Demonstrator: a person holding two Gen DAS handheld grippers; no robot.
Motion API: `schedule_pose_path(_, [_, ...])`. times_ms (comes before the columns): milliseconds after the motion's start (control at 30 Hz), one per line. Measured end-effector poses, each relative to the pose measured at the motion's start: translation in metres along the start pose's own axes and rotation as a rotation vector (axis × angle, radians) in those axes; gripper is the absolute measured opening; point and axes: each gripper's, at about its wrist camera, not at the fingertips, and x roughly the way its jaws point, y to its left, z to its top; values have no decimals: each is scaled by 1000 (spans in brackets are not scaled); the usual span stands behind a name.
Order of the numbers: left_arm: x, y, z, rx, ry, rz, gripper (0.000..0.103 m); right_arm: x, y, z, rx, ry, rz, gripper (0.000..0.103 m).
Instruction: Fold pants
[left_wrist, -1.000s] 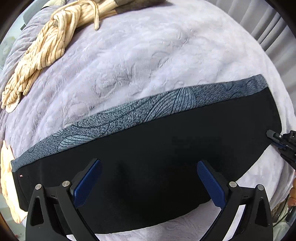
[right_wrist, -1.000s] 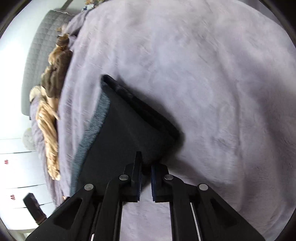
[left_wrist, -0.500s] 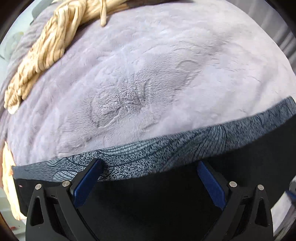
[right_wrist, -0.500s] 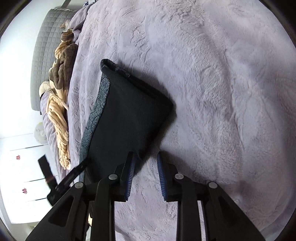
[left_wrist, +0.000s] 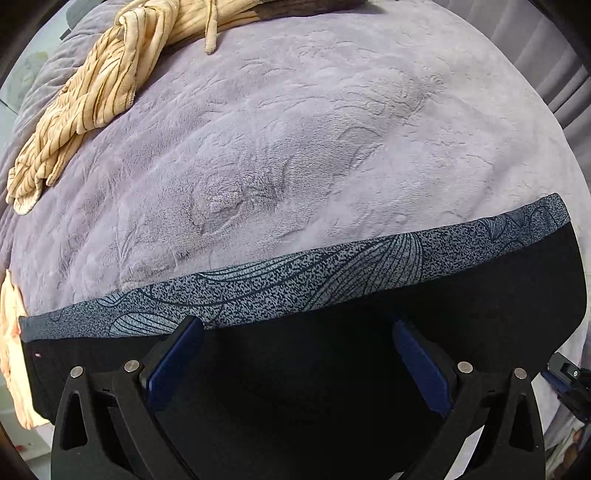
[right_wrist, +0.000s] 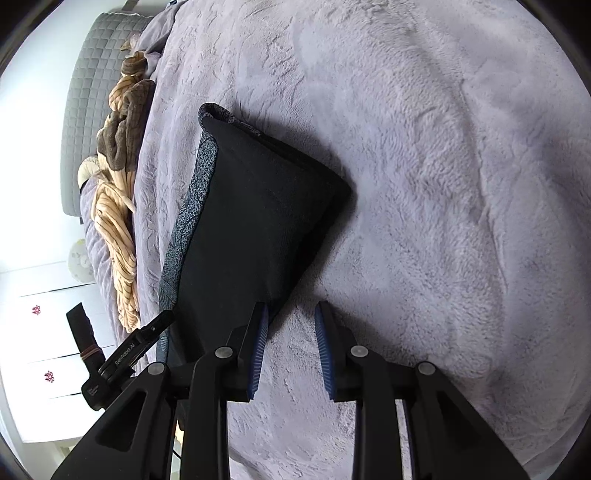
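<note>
Right wrist view: right gripper (right_wrist: 290, 332), jaws just parted, empty beside folded black pants (right_wrist: 258, 229); left gripper (left_wrist: 295, 365) spread wide above them.

My grippers: left gripper (left_wrist: 295, 365) and right gripper (right_wrist: 290, 345) share black skeletal frames, silver pivot screws, ribbed blue pads (right_wrist: 258, 354). "GenRobot.AI" lettering printed on the left one's side.

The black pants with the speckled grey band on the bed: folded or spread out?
Folded. The black pants lie as a compact layered slab on the lilac fleece blanket, layered edges showing at the far corner.
</note>
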Motion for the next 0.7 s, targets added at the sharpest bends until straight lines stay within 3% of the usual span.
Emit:
schedule_pose_path(300, [-10, -25, -21, 12, 0, -38, 103, 3, 1, 0, -10, -10, 23, 34])
schedule_pose_path(433, [5, -42, -36, 50, 37, -43, 103, 9, 5, 5, -31, -26, 44, 34])
schedule_pose_path(567, [10, -49, -47, 48, -2, -29, 103, 23, 6, 14, -46, -67, 63, 35])
schedule_pose_path(700, [6, -50, -45, 51, 24, -32, 103, 36, 10, 22, -18, -117, 123, 40])
